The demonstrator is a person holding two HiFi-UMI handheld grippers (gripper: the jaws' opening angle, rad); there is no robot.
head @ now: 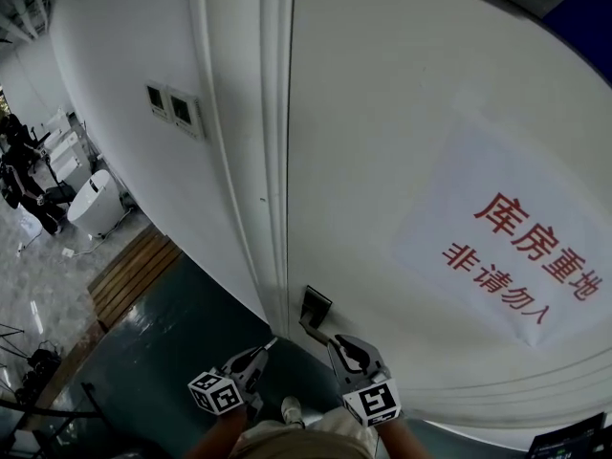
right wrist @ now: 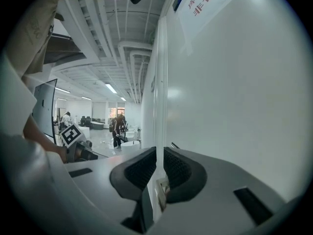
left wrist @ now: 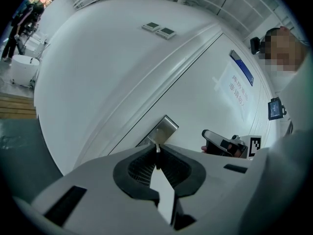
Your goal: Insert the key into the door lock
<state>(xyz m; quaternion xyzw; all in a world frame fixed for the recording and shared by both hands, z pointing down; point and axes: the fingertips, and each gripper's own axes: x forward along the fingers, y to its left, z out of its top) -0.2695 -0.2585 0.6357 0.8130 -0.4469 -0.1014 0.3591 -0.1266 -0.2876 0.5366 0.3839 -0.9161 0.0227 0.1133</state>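
Observation:
A white door point(head: 411, 142) carries a dark metal lock plate point(head: 316, 305) near its left edge. It shows silver in the left gripper view, the lock plate point(left wrist: 165, 128) just ahead of the jaws. My left gripper point(head: 259, 355) is shut on a thin metal key point(left wrist: 157, 149), whose tip point(head: 272, 343) points toward the door a little below and left of the plate, apart from it. My right gripper point(head: 338, 345) hovers just below and right of the plate, jaws shut with nothing between them, close to the door face point(right wrist: 234, 92).
The door frame point(head: 273, 161) runs up left of the lock. Two switch panels point(head: 174, 109) sit on the wall. A sign with red characters point(head: 521, 247) is on the door. Wooden decking point(head: 134, 271) and white fixtures point(head: 96, 202) lie at far left; people stand beyond.

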